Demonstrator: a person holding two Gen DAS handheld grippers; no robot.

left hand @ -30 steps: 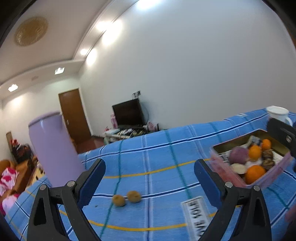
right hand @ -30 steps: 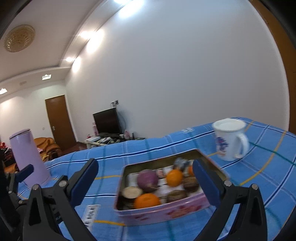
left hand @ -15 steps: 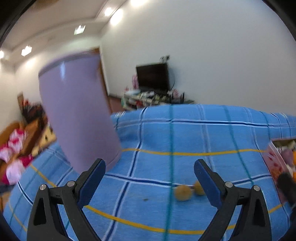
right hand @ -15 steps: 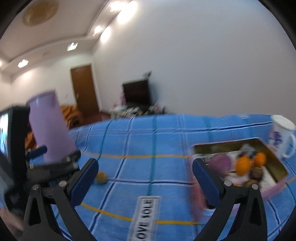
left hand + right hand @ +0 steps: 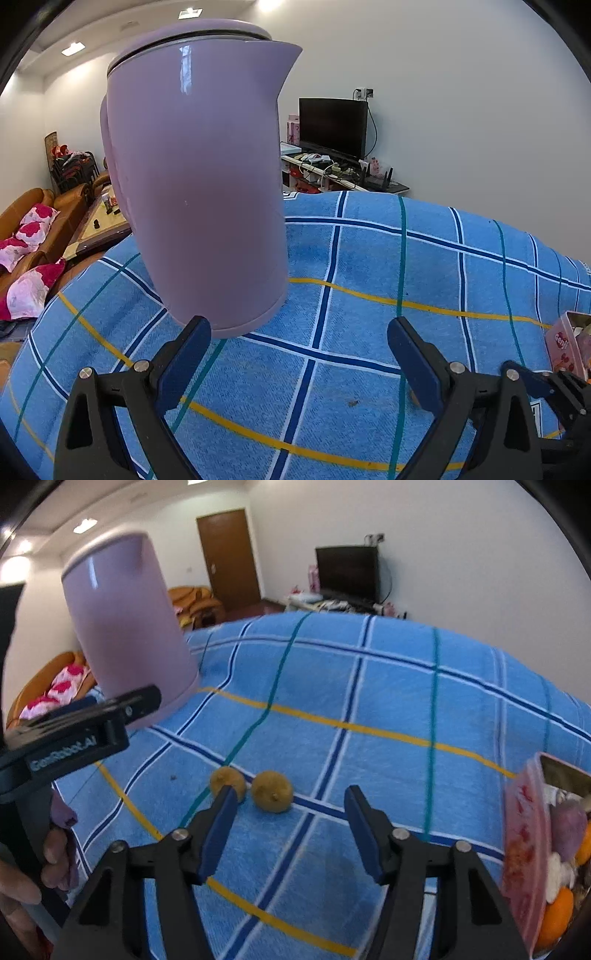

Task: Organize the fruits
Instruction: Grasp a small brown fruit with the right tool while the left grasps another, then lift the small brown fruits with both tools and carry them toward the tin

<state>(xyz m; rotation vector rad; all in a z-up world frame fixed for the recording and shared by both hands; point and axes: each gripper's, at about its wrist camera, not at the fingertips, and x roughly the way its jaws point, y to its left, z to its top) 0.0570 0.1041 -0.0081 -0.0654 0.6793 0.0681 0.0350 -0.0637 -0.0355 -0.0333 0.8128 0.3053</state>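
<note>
The right gripper point(image 5: 291, 812), fingers closing but empty, aims at two small round brown fruits point(image 5: 271, 791) on the blue plaid-covered counter point(image 5: 388, 701), presumably destined for the pink fruit tin point(image 5: 524, 845), while the left gripper point(image 5: 299, 354) gapes wide, empty.

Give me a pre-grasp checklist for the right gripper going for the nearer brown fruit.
1. Target in view: ok. Two brown fruits lie on the cloth; the right fruit is unobstructed.
2. Right gripper empty: ok. Jaws are closing with nothing between them.
3. Alignment: not ok. The right fruit sits ahead of the fingertips, nearer the left finger, not centred.
4. Neighbour clearance: not ok. The left fruit lies close beside the target, partly behind that finger.
5. Left gripper out of the way: ok. Open, empty, facing the kettle.
6. Tin has room: cannot tell.
</note>
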